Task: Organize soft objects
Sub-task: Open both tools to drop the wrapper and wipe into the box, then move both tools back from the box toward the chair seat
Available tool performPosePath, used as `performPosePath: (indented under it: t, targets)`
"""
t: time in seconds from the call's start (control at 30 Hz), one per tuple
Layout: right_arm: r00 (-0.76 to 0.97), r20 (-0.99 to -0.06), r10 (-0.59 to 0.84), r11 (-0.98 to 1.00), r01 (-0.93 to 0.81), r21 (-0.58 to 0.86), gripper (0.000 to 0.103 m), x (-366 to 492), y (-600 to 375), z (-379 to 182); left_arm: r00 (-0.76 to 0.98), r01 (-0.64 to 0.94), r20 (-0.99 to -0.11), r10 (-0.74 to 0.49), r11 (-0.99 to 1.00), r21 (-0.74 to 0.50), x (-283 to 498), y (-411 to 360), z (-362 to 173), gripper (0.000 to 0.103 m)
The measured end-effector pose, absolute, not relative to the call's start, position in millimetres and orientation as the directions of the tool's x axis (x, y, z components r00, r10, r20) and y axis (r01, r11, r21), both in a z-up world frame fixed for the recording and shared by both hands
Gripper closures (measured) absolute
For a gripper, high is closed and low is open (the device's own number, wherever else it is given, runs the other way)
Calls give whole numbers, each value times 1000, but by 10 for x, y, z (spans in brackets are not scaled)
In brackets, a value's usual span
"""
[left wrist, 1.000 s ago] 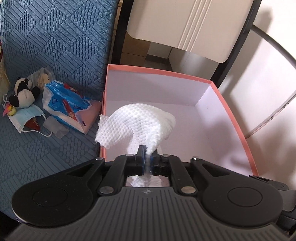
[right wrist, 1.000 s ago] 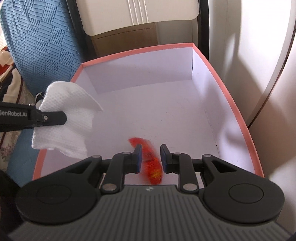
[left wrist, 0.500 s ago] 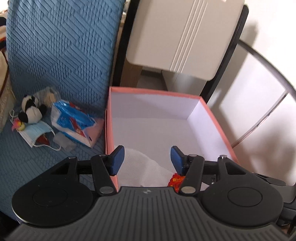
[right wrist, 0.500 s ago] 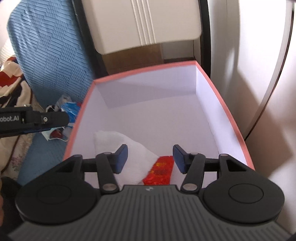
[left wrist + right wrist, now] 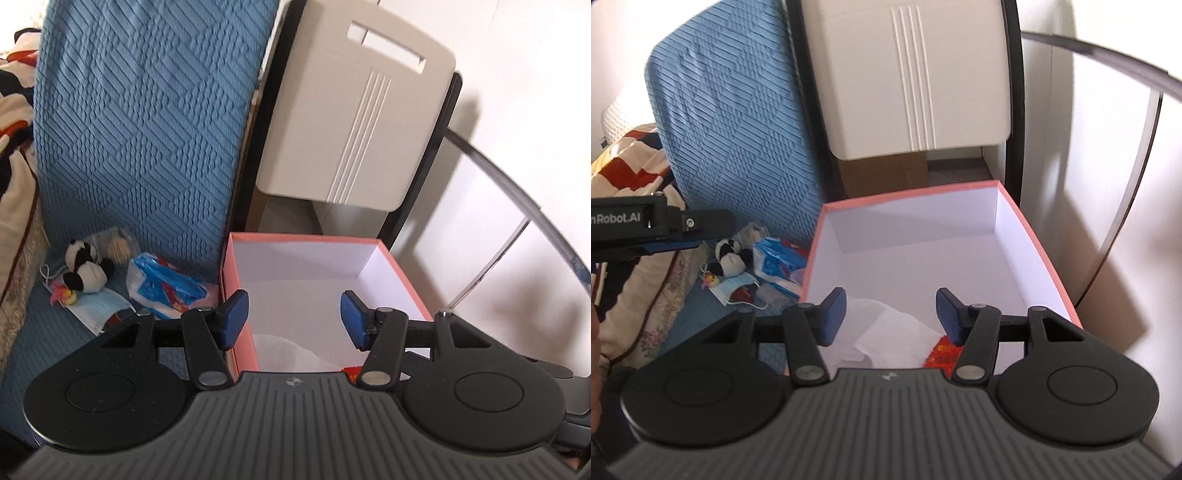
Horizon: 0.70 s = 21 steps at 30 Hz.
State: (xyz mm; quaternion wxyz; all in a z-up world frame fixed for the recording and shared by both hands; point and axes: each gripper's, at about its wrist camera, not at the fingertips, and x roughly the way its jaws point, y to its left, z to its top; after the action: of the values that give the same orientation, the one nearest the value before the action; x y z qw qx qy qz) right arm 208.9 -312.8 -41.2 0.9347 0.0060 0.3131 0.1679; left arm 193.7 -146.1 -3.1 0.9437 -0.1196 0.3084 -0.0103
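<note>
Sorting status: white cloth (image 5: 886, 328) and red packet (image 5: 943, 352) lay inside the pink box (image 5: 1049, 254).
Left gripper (image 5: 293, 317): jaws wide apart, holding nothing.
Right gripper (image 5: 890, 319): same, spread wide and empty.
Leftovers: panda plush (image 5: 86, 271), blue wipes pack (image 5: 166, 288), face mask (image 5: 99, 308) on the blue cushion (image 5: 140, 129).
Risk: probably snagging the mask loops while grabbing the panda, since they touched.

White cloth (image 5: 886, 332) crumpled in pink box (image 5: 1041, 243) w/ red packet (image 5: 942, 352) beside.
</note>
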Motion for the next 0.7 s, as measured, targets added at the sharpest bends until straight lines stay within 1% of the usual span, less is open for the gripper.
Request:
performPosePath:
  t: [0.13,0.3,0.43,0.57,0.7]
  targets:
    - [765,-566,308,946,-312,94,47,1970,-3015,-323,837,-31,-538,-98,974,-225,1764,-1309,91,42]
    - [775,-545,320,940,-330,83,47,1832,-2838,-267,857,-60,-512,-60,975,-214,1567,-1070,153,42]
    - [780,-531,331,937,-337,89,47,1770,-2680,-315,864,-85,-502,-33,974,-209,1413,-915,99,42]
    - [770,-535,347,933,-340,117,46,1719,-2517,-384,868,-120,-497,-11,966,-230,1324,-720,53,42]
    - [766,-535,355,925,-372,80,46,1654,-2321,-467,872,-138,-489,10,964,-226,1236,-597,-20,42]
